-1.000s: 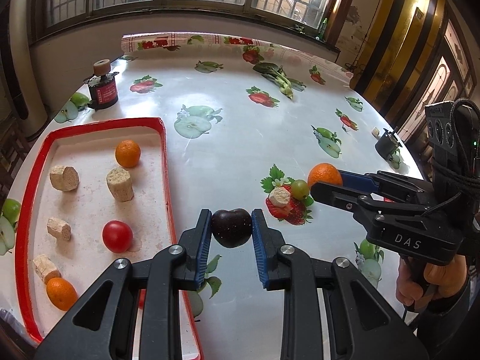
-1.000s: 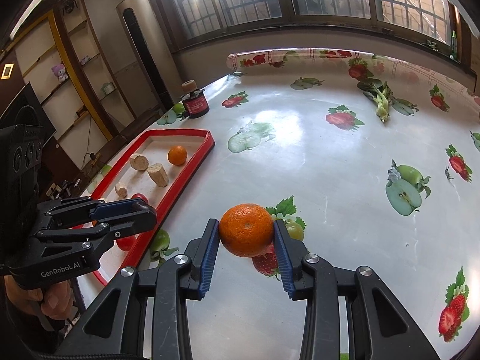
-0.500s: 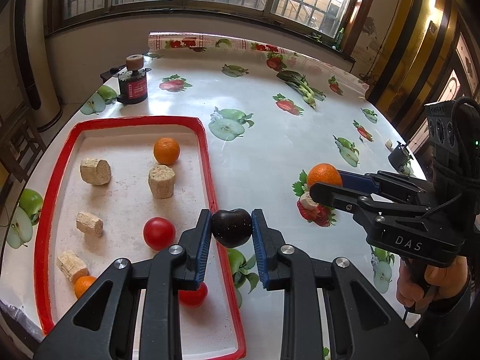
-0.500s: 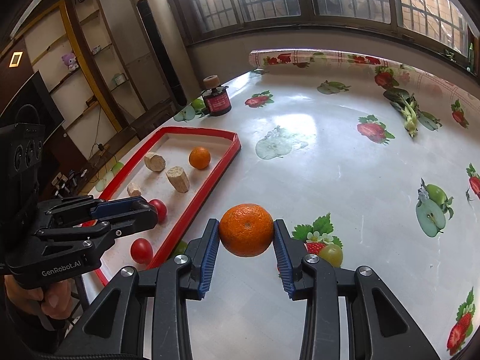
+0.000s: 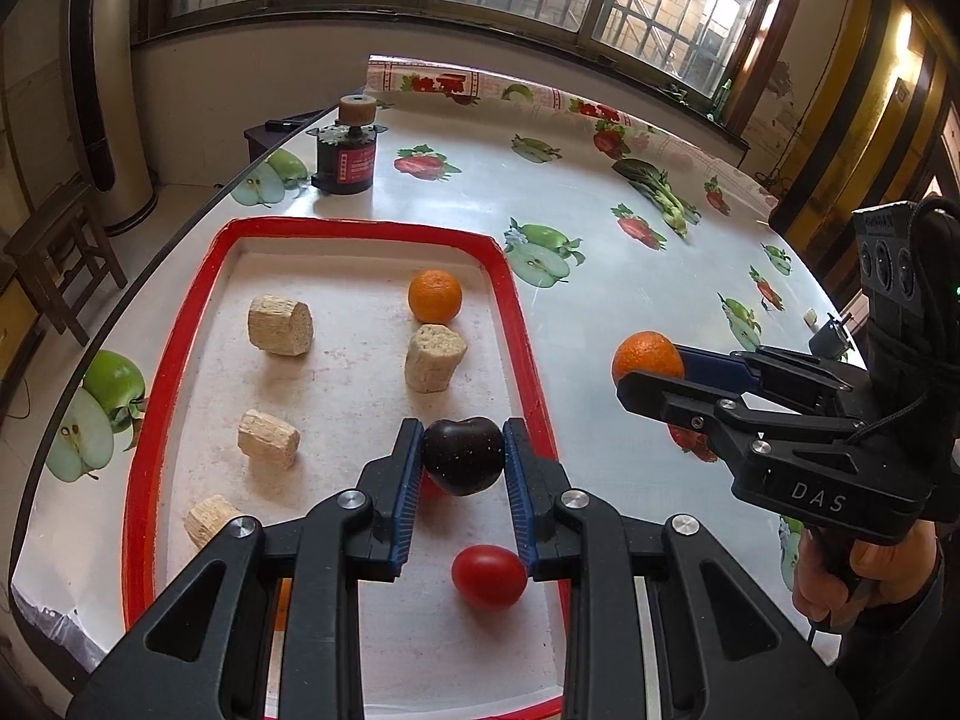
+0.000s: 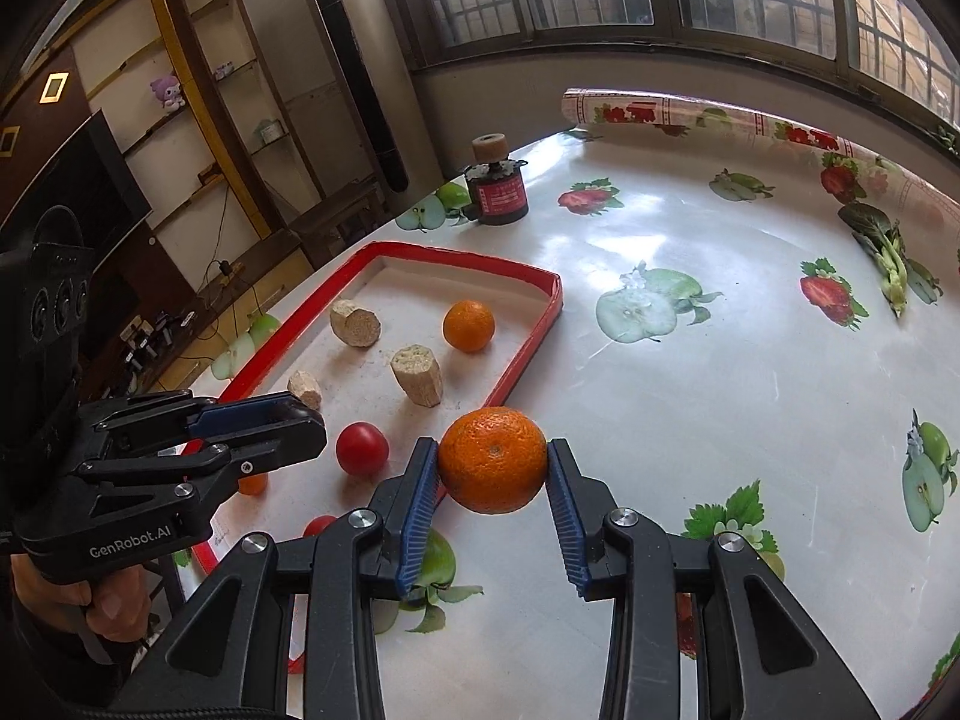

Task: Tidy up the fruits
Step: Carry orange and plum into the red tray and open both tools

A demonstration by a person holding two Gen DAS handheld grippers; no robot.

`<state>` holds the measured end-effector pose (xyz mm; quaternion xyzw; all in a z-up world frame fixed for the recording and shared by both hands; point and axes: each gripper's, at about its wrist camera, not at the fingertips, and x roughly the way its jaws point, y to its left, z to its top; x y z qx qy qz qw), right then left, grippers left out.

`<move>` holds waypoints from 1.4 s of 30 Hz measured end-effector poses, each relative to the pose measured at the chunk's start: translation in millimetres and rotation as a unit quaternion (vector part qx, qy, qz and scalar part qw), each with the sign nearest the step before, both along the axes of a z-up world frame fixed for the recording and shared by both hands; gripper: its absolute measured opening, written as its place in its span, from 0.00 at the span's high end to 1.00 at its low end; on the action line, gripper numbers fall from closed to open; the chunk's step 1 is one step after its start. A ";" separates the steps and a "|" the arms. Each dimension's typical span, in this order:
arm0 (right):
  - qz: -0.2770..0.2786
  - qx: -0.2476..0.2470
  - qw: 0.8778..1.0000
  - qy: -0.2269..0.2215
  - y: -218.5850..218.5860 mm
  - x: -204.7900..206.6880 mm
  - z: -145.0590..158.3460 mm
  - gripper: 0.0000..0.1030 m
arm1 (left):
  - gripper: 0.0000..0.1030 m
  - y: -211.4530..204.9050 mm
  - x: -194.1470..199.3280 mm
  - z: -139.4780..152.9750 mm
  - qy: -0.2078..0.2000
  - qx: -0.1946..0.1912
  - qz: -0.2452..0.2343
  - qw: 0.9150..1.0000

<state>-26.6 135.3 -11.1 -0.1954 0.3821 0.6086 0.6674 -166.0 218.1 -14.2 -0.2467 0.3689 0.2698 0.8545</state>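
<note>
Both hand-held grippers, fruit still clamped, now nearer the tray (image 5: pixel 528 354).

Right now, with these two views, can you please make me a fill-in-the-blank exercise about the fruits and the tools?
1. The left tool is shut on a dark ____.
2. The right tool is shut on an ____.
3. The tray has a rim of ____ colour.
4. The loose orange in the tray lies next to a beige ____.

Missing words: plum; orange; red; chunk
</note>
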 end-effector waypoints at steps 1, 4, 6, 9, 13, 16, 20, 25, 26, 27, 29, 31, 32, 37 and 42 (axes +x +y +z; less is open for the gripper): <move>0.002 -0.001 1.000 0.000 3.2 -1.7 -0.7 0.64 | 0.77 2.9 -1.7 -0.8 0.000 -0.001 0.003 1.000; 0.008 -0.003 1.000 0.001 12.1 -6.3 -2.7 0.64 | 0.77 11.6 -7.8 -3.1 0.001 -0.003 0.013 1.000; 0.011 -0.004 1.000 0.002 18.2 -8.2 -4.1 0.64 | 0.77 18.1 -11.6 -4.9 0.002 -0.005 0.019 1.000; 0.016 -0.005 1.000 0.003 26.3 -11.9 -5.9 0.64 | 0.77 26.1 -16.6 -7.6 0.004 -0.007 0.028 1.000; 0.025 -0.008 1.000 0.004 36.4 -18.5 -8.0 0.64 | 0.77 35.7 -22.4 -12.4 0.008 -0.010 0.038 0.999; 0.034 -0.011 0.999 0.004 43.5 -24.3 -11.3 0.64 | 0.77 41.3 -25.0 -17.3 0.012 -0.014 0.044 0.999; 0.041 -0.018 0.999 0.005 51.9 -29.3 -18.1 0.64 | 0.77 46.9 -26.0 -23.6 0.018 -0.017 0.050 0.998; 0.045 -0.025 0.999 0.008 57.8 -30.1 -26.1 0.64 | 0.77 49.0 -24.5 -30.4 0.025 -0.021 0.050 0.998; 0.046 -0.027 0.999 0.008 58.6 -30.0 -27.3 0.64 | 0.77 49.1 -24.1 -31.7 0.026 -0.023 0.050 0.998; 0.046 -0.028 0.999 0.008 59.3 -29.9 -28.4 0.64 | 0.77 49.5 -23.7 -32.8 0.028 -0.024 0.050 0.998; 0.046 -0.030 0.998 0.009 60.5 -30.1 -30.4 0.64 | 0.77 48.4 -22.4 -33.1 0.028 -0.022 0.048 0.998; 0.048 -0.032 0.998 0.009 62.4 -29.5 -32.7 0.64 | 0.77 48.5 -21.0 -32.8 0.031 -0.020 0.048 0.998; 0.047 -0.034 0.998 0.009 62.5 -29.7 -33.8 0.64 | 0.77 48.4 -20.9 -32.8 0.032 -0.018 0.049 0.998; 0.049 -0.036 0.998 0.009 63.5 -30.2 -37.3 0.64 | 0.77 47.0 -20.5 -33.0 0.036 -0.011 0.050 0.998; 0.051 -0.036 0.998 0.000 64.0 -33.8 -38.2 0.64 | 0.77 44.4 -17.5 -33.3 0.045 0.000 0.050 0.998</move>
